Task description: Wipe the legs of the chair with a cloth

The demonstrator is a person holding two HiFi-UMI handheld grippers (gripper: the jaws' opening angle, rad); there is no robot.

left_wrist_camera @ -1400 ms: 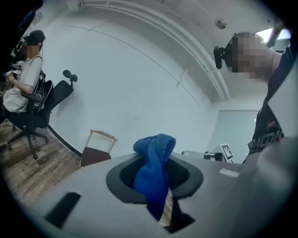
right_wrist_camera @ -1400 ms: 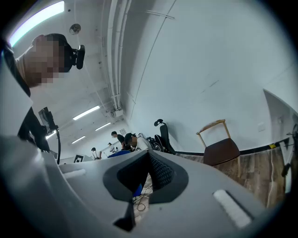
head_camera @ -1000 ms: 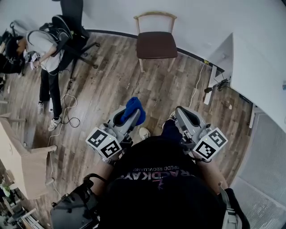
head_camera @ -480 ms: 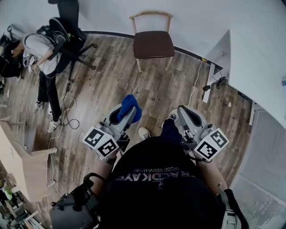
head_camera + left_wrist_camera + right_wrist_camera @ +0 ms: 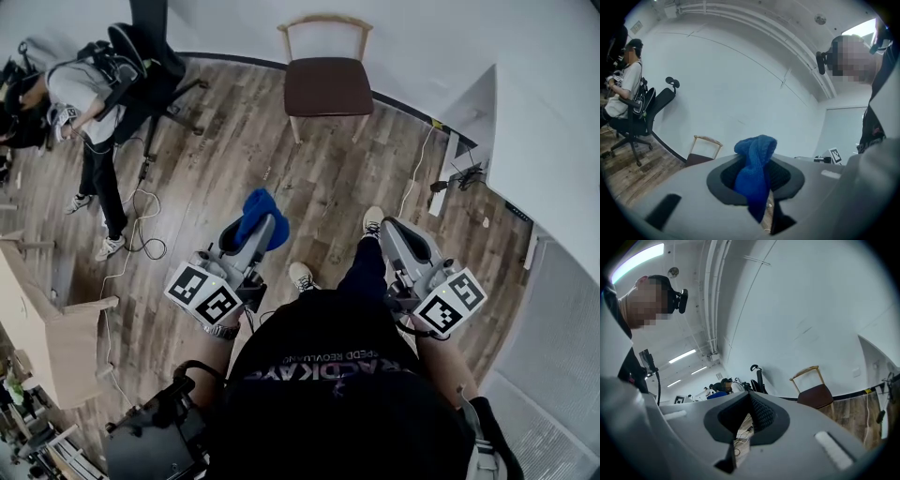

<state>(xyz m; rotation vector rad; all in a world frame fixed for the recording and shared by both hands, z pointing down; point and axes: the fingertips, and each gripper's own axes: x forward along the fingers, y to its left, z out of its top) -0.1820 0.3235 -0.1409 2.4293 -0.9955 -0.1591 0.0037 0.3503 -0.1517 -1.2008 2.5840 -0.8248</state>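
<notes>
Across the plank floor [image 5: 216, 159], against the white wall, the chair [image 5: 327, 86] stands well apart from both grippers. We therefore judge the step in hand to be the approach, with no leg wiped yet. We carry the cloth [image 5: 259, 212] in the left gripper [image 5: 255, 228], whose jaws pinch it at mid-length, so that one bunched end stands above the tips and a tail hangs below. The right gripper [image 5: 395, 236] holds nothing, its jaws pressed together at the tips. To do this step well, we advise closing on the chair from the front and lowering the left gripper beside the nearest front leg [image 5: 296, 131]. The loose bunch, not the hard jaw tips, should meet the wood. The cloth is a thick blue knit, soft and nubbly, and should wrap partly round a leg under light pressure. The legs are slim, pale wood, so strokes should run along their length. The seat is a dark brown pad and the back a thin curved rail. The empty gripper could steady the frame, since so light a chair may slide on the smooth floor.
</notes>
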